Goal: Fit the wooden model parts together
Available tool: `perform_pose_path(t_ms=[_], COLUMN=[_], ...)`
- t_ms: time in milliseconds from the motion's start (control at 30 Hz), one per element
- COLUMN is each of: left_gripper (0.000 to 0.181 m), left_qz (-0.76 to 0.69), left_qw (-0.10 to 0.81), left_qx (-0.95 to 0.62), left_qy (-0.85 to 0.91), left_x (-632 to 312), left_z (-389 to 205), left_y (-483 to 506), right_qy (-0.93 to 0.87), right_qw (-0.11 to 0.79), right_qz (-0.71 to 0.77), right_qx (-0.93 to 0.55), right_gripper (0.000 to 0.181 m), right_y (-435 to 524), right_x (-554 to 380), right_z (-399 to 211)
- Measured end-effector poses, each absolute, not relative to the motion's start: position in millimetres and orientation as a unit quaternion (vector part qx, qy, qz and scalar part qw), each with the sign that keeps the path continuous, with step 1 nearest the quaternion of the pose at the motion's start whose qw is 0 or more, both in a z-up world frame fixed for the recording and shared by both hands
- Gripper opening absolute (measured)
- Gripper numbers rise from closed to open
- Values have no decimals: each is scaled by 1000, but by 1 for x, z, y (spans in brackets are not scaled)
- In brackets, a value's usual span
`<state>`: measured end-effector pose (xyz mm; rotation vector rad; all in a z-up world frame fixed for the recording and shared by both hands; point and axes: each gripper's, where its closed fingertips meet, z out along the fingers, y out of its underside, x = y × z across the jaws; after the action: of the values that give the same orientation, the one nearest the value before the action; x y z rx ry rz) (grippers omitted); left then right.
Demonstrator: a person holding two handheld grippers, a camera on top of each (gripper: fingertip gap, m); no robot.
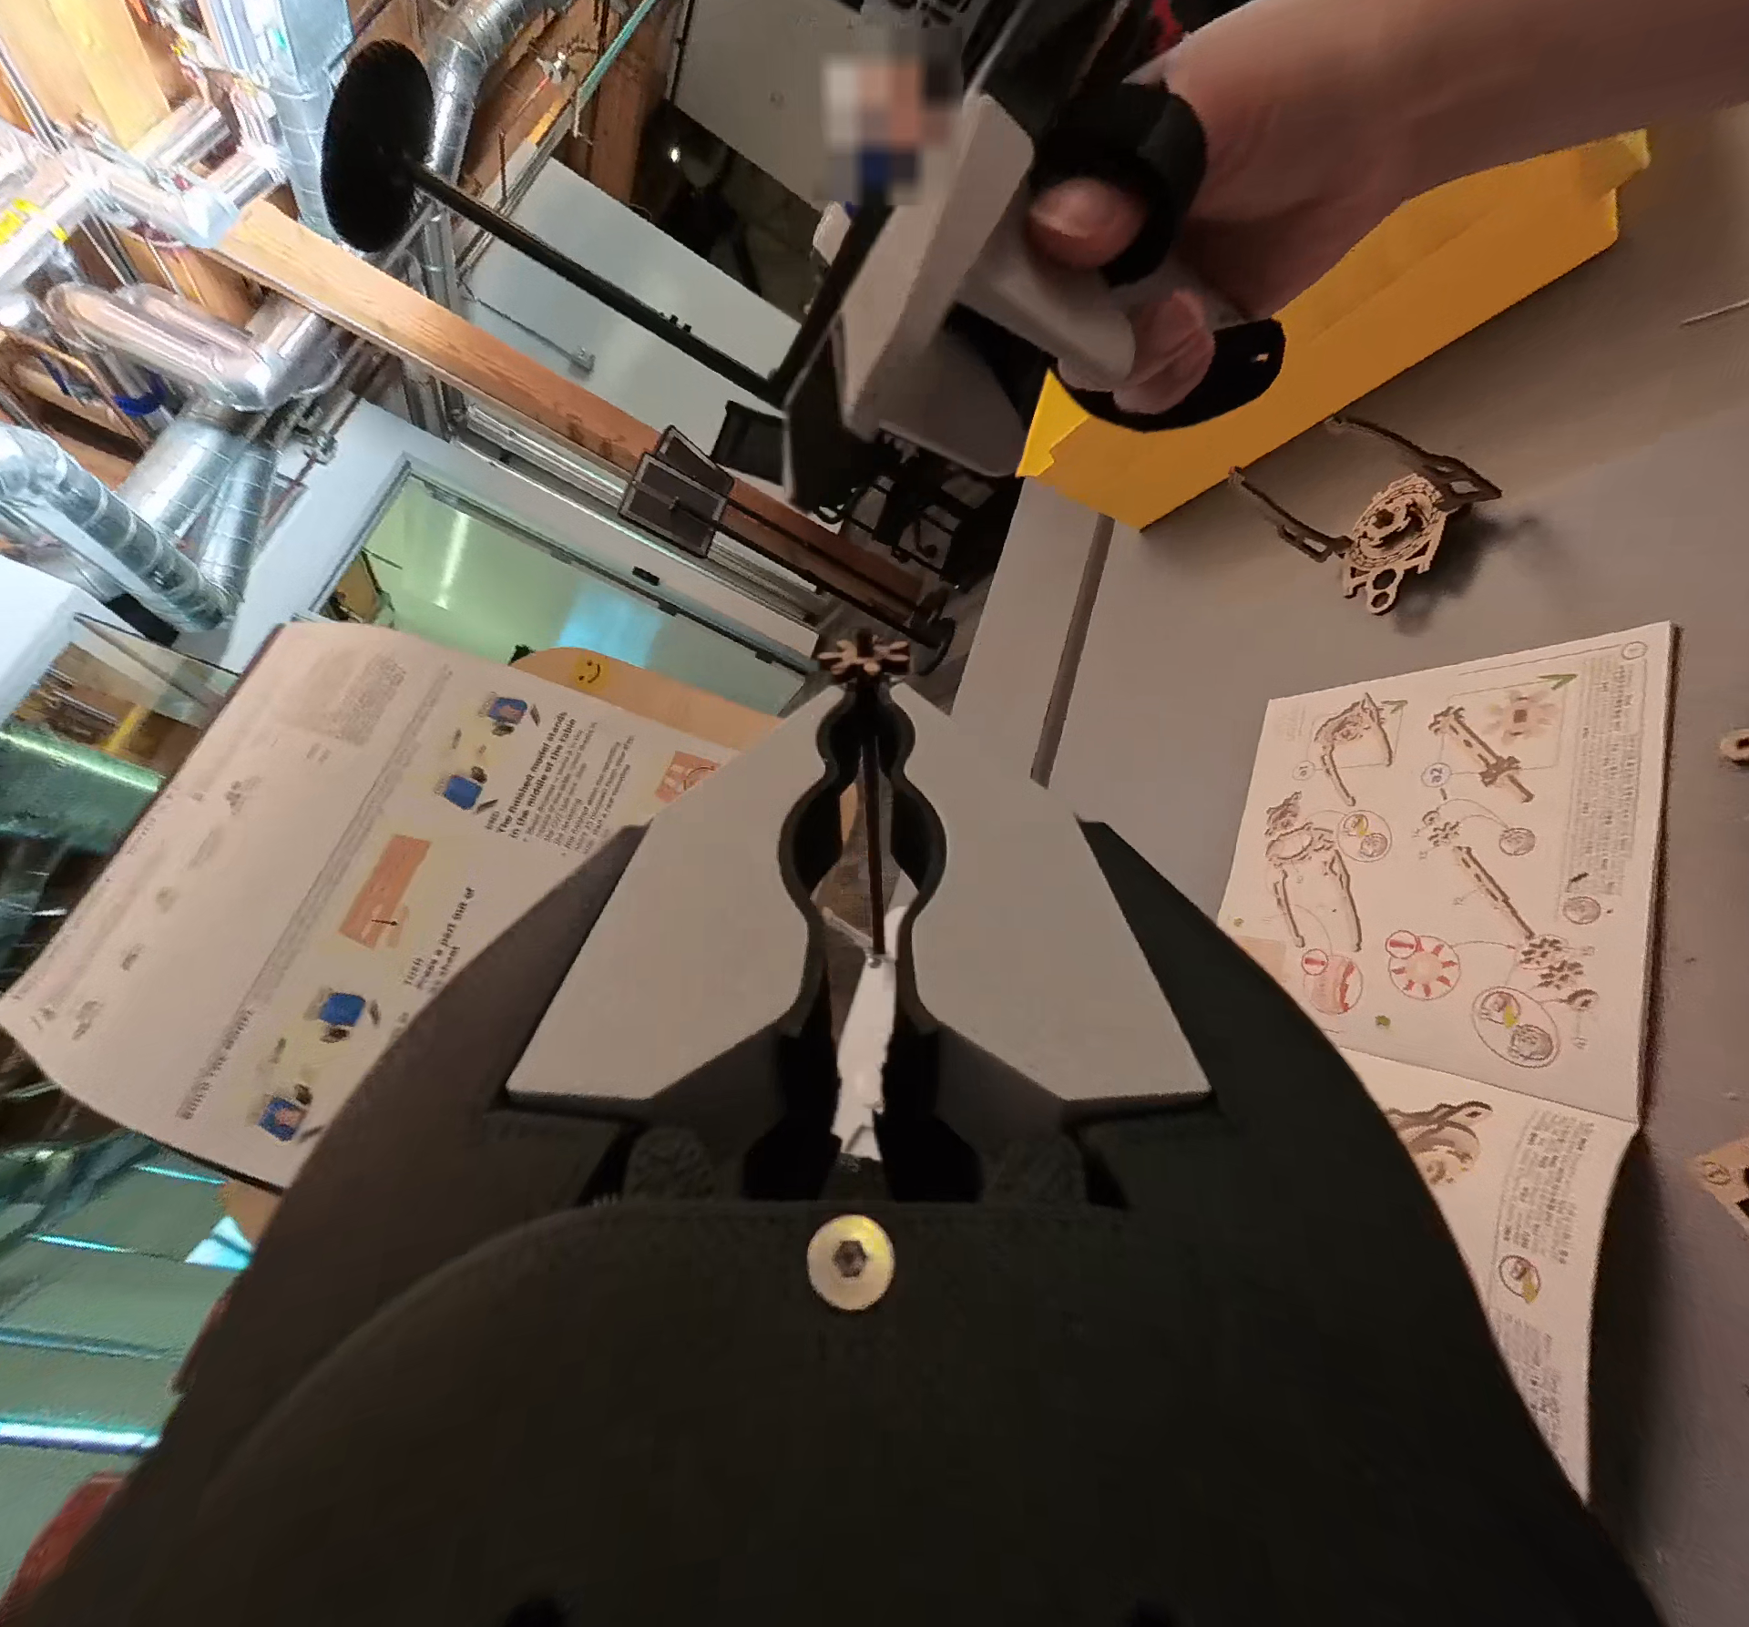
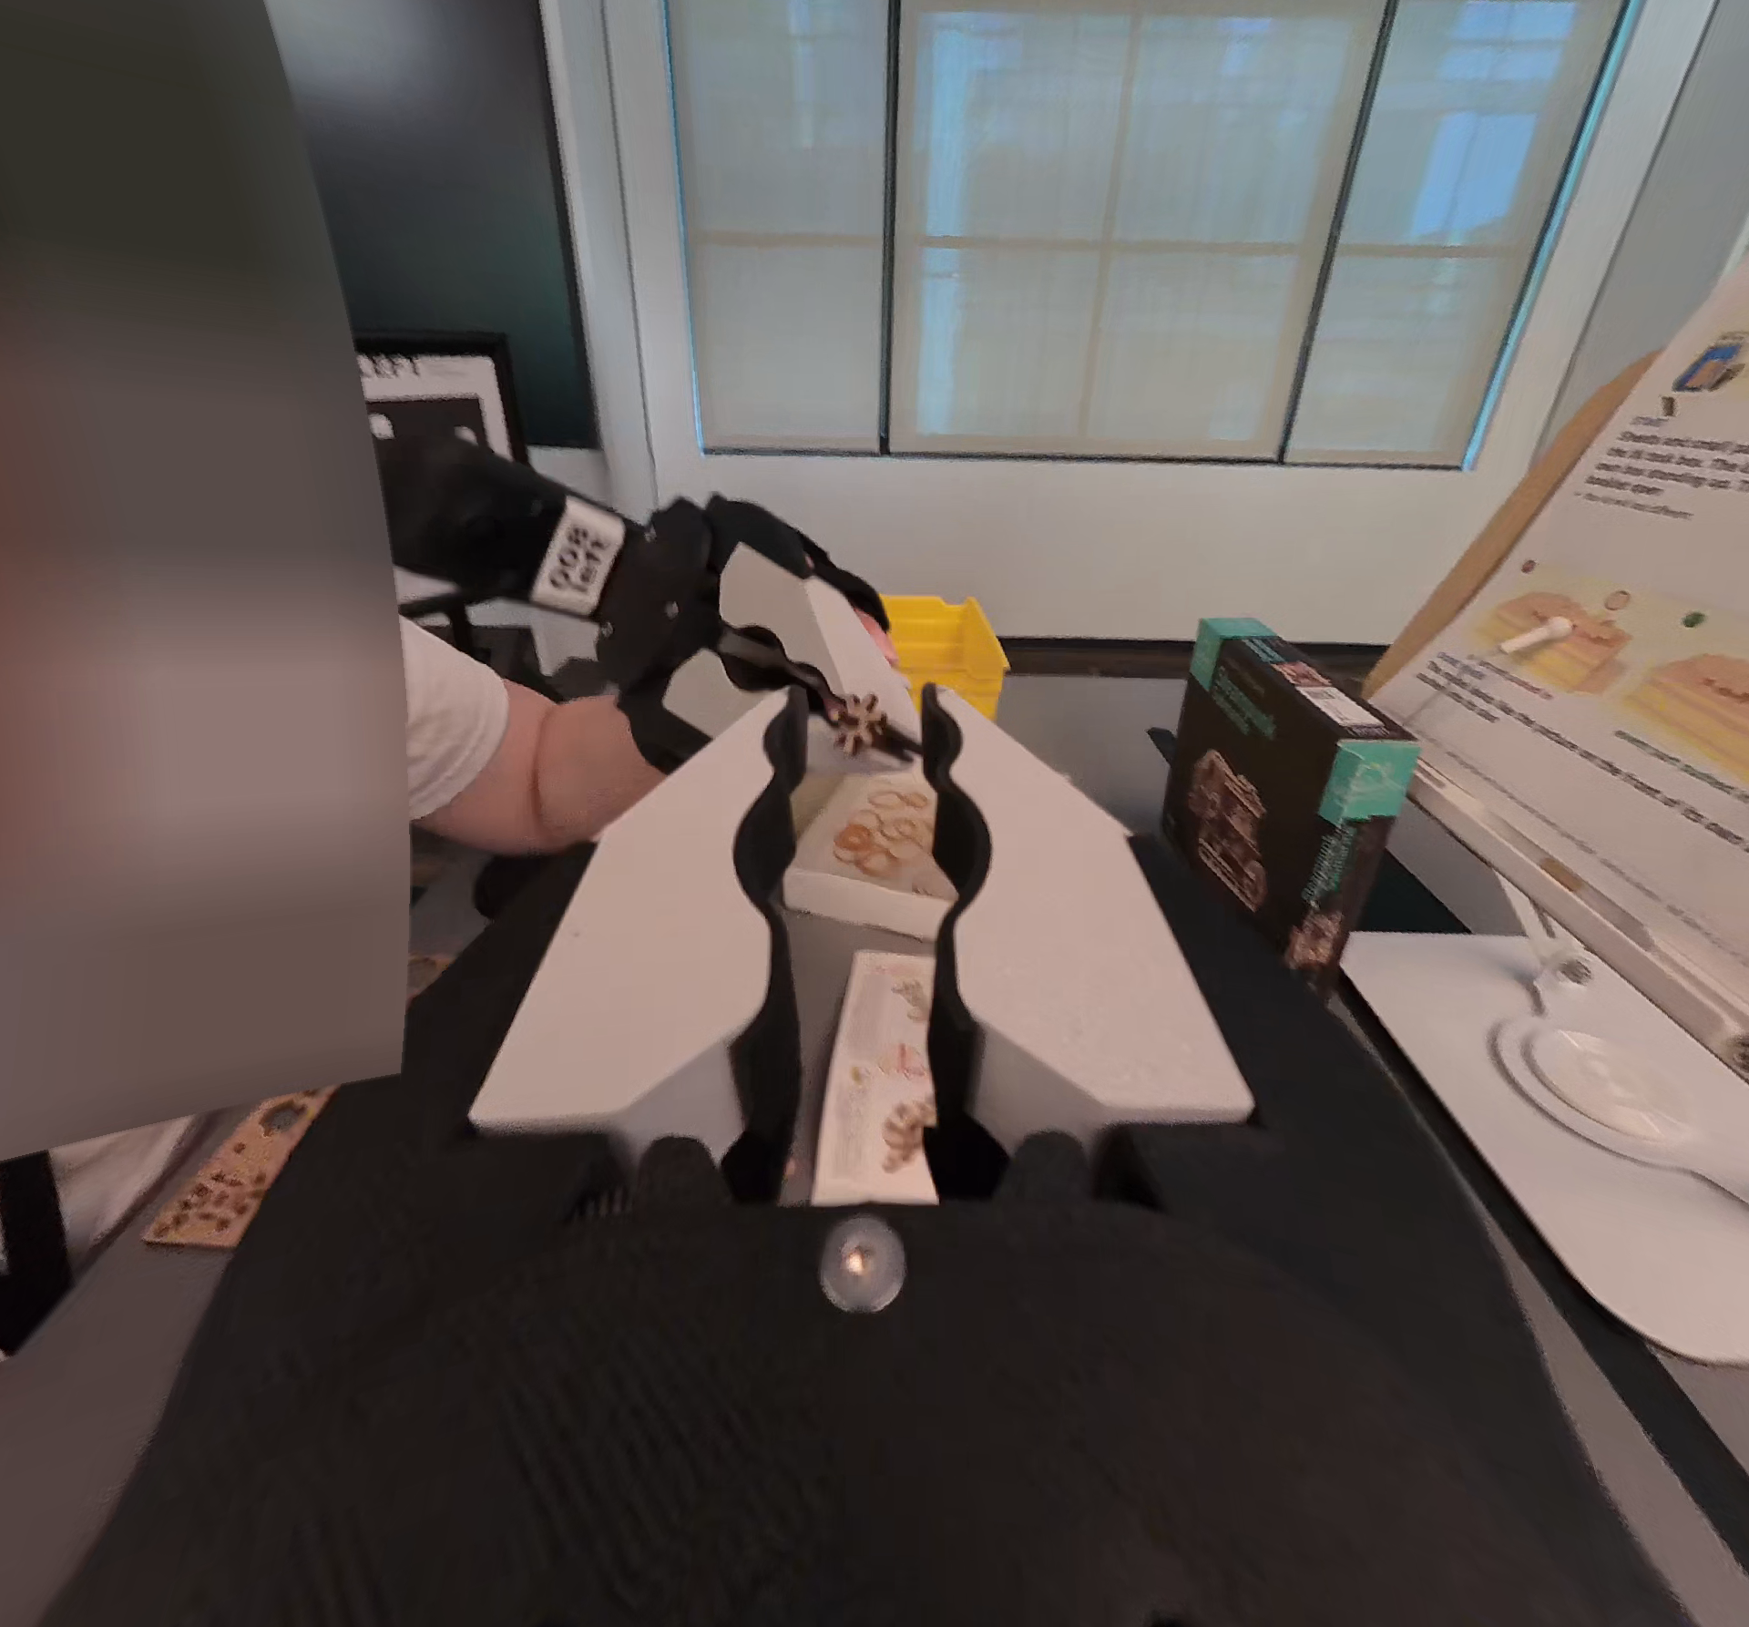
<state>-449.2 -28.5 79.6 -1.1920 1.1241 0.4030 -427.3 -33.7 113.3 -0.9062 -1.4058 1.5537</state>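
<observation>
Left wrist view: left gripper [image 1: 863, 711] pinched tight on a thin dark wooden stick [image 1: 873, 824], tips pressed together around it. Stick running along the slit between the fingers, its far end poking just past the tips and carrying a small wooden gear [image 1: 859, 660] with rounded teeth. Above and beyond, the right gripper [image 1: 909, 294] held in a person's hand [image 1: 1259, 190], well apart from the gear. To the right on the grey table [image 1: 1420, 569]: an open instruction booklet [image 1: 1457, 872], a partly built wooden assembly [image 1: 1391, 531] near a yellow bin [image 1: 1325, 332], more wooden pieces at the frame's right edge. Propped instruction sheet [image 1: 312, 872] to the left. Open air around the tips; bare table between booklet and assembly.

Right wrist view: right gripper [image 2: 861, 711] spread apart, nothing between the fingers, nothing touched. Through the gap, farther off, the left gripper [image 2: 880, 734] coming in from the left, clamped on the stick, with the gear [image 2: 859, 718] showing just beyond the right gripper's tips, level with the gap and apart from both fingers. Below, seen between the fingers, a white tray of wooden rings [image 2: 875, 853] and the booklet [image 2: 880, 1070]. Dark kit box [image 2: 1278, 815] standing upright to the right, beside a propped instruction board [image 2: 1609, 711]; a perforated wooden sheet [image 2: 237, 1175] at lower left. Yellow bin [image 2: 942, 649] behind the tips. Room open above the table between the two grippers.
</observation>
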Motion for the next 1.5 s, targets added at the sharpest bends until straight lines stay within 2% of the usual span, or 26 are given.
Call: perform_pose_path(t_ms=[100,200,300,433,533,667,867,1233,1500], left_gripper=[0,0,0,0,0,0,0,0,0], left_qz=[141,115,104,68,47,46,29,15,26], left_qw=[663,662,651,640,636,701,716,711,701], left_qx=[-547,-560,-570,-602,-610,-569,-550,-534,-536], left_qy=[491,485,491,473,471,428,429,458,469], left_x=[-455,-461,-467,-475,-478,-485,-471,-457,-455], left_z=[78,77,72,58,40,40,25,15,10], left_y=[-25,-24,-23,-30,-52,-79,-85,-83,-83], right_qy=[-612,-691,-787,-813,-810,-772,-753,-748,-760], right_qw=[427,399,325,233,200,195,261,230,193], right_qz=[543,419,274,168,155,163,180,217,256], right_qx=[-385,-433,-446,-506,-529,-583,-577,-584,-566], right_gripper=[16,15,16,13,12,15,16,20,13], right_y=[-27,-20,-26,-37,-54,-59,-61,-53,-74], right_x=[-427,-418,-396,-389,-378,-361,-369,-363,-358], right_z=[95,62,6,-57,-97,-124,-129,-149,-150])
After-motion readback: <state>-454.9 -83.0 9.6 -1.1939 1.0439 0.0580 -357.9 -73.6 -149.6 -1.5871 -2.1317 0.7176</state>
